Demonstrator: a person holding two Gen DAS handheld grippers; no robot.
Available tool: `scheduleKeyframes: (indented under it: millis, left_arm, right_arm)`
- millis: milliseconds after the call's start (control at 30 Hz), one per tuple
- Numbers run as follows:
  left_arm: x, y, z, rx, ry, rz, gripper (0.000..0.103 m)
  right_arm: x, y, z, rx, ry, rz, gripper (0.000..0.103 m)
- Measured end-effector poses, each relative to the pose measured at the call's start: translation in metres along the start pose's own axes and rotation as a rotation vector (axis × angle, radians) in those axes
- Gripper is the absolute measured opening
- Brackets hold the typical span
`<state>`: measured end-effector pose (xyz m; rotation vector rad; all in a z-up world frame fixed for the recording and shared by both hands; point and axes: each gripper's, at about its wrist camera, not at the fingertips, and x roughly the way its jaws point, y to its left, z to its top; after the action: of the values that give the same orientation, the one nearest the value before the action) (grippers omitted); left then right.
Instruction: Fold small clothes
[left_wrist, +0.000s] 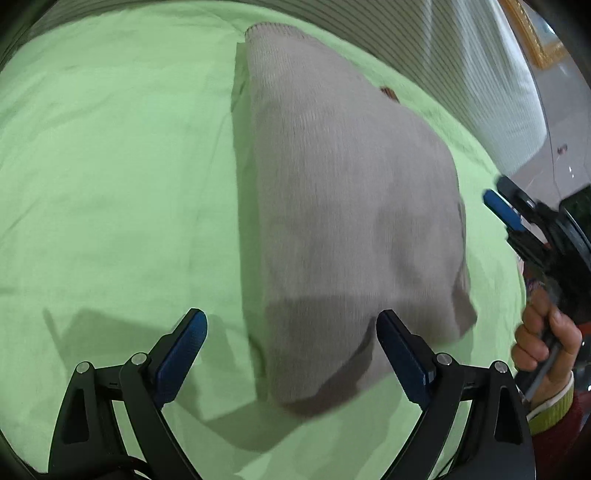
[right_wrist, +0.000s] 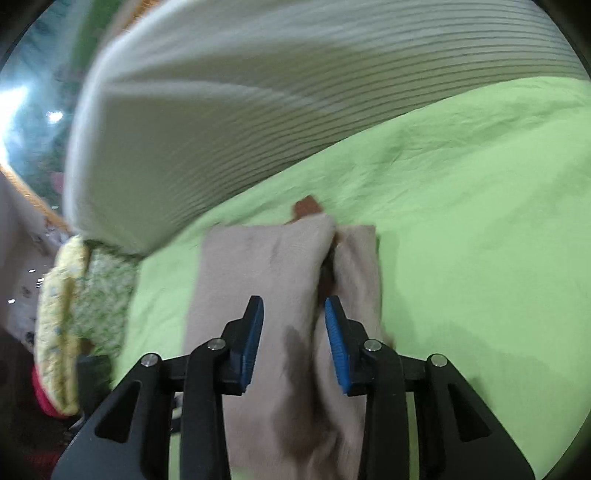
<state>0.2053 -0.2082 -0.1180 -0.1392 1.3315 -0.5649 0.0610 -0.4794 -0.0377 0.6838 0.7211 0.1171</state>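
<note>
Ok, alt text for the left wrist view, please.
A beige knit garment lies folded on a green sheet, just beyond the open left gripper. At the right edge a hand holds the right gripper clear of the cloth.

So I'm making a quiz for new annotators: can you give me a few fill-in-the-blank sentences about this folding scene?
1. The beige knit garment lies on a ____ sheet.
2. The left gripper has its jaws ____, with nothing between the pads.
3. The pads of the right gripper are coloured ____.
4. Behind the garment rises a ____ white cushion.

Missing words: green; open; blue; striped
</note>
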Motion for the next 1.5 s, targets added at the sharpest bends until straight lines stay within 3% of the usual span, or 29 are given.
scheduleKeyframes:
  millis: [67,133,233,367,467,500,533,567,700,767,933,1067,1167,1233,1267,1300,1367,1500]
  left_arm:
    - [-0.001,-0.001,-0.012,-0.001,0.009,-0.009,0.094]
    - [0.003,-0.005,-0.025,-0.005,0.023,-0.003,0.094]
    - [0.006,-0.008,-0.032,-0.019,0.032,0.001,0.094]
    - [0.010,-0.017,-0.031,0.005,0.027,0.025,0.094]
    - [0.016,-0.026,-0.029,0.022,0.022,0.040,0.094]
    - [0.013,-0.020,-0.028,0.027,0.023,0.038,0.094]
    - [0.015,-0.021,-0.027,0.029,0.022,0.040,0.093]
    - [0.016,-0.024,-0.026,0.031,0.019,0.048,0.090]
    - [0.019,-0.037,-0.018,0.041,-0.002,0.053,0.089]
    - [0.023,-0.040,-0.017,0.053,0.001,0.062,0.089]
    - [0.036,-0.041,-0.021,0.063,0.032,0.098,0.088]
    - [0.034,-0.042,-0.020,0.064,0.038,0.086,0.089]
    - [0.026,-0.037,-0.021,0.032,0.035,0.065,0.089]
    - [0.020,-0.033,-0.019,0.005,0.016,0.053,0.089]
    - [0.016,-0.031,-0.018,-0.005,0.005,0.047,0.089]
    - [0.012,-0.030,-0.016,-0.016,-0.006,0.041,0.089]
    - [0.007,-0.029,-0.014,-0.030,-0.022,0.034,0.090]
    - [-0.002,-0.028,-0.006,-0.040,-0.040,0.033,0.090]
  right_arm:
    - [-0.002,0.009,-0.020,-0.024,0.052,0.035,0.036]
    - [0.005,0.015,-0.036,-0.062,0.110,0.016,0.036]
    - [0.026,0.014,-0.056,-0.110,0.203,-0.083,0.036]
    - [0.032,0.004,-0.066,-0.191,0.259,-0.207,0.036]
    - [0.034,0.004,-0.067,-0.162,0.268,-0.169,0.036]
    - [0.035,0.002,-0.068,-0.139,0.275,-0.147,0.031]
    - [0.035,0.001,-0.068,-0.121,0.287,-0.126,0.019]
    - [0.031,0.002,-0.069,-0.115,0.285,-0.123,0.008]
    - [-0.022,0.007,-0.056,-0.066,0.123,-0.066,0.007]
    - [-0.041,-0.003,-0.056,-0.039,0.070,-0.083,0.007]
    - [-0.016,-0.033,-0.081,0.016,0.160,-0.159,0.007]
    - [-0.013,-0.024,-0.077,0.021,0.164,-0.205,0.008]
    - [-0.019,-0.010,-0.069,-0.002,0.168,-0.233,0.012]
    - [-0.029,0.001,-0.062,-0.021,0.128,-0.254,0.020]
    - [-0.032,0.005,-0.059,-0.034,0.100,-0.251,0.032]
    - [-0.036,0.011,-0.055,-0.046,0.071,-0.248,0.052]
    - [-0.038,0.024,-0.044,-0.083,0.004,-0.249,0.071]
    - [-0.011,0.042,-0.023,-0.126,-0.004,-0.254,0.072]
